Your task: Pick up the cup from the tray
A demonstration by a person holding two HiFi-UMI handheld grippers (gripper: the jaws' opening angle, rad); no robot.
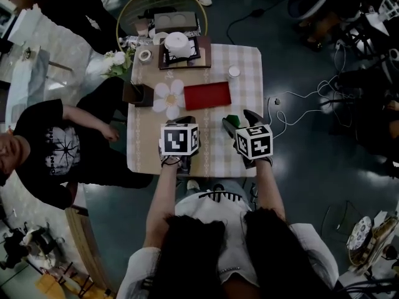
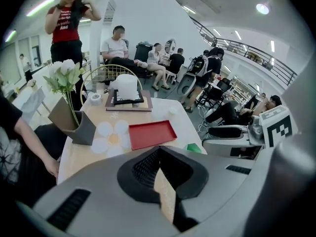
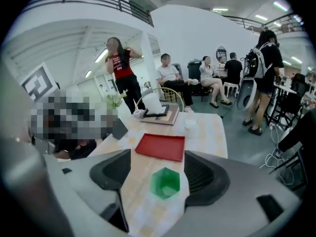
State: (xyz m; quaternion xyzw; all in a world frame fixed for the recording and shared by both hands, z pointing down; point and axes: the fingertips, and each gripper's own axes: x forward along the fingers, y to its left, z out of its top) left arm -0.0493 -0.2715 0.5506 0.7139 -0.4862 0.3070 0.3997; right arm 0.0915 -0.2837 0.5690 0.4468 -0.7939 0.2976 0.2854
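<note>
right gripper [image 3: 158, 156] hovering wide open, green cup [image 3: 165, 182] standing between its jaws, just beside red tray [image 3: 161, 147], left gripper [image 2: 159, 152] pinching narrow, empty

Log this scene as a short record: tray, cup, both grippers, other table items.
tray: red tray, mid-table, nothing on it
cup: green cup, on the tablecloth just short of the tray, not on it
right gripper: open, jaws either side of the green cup, not closed on it
left gripper: shut, nothing between the jaws
other items: flower-shaped mat, dark vase, small white container
</note>
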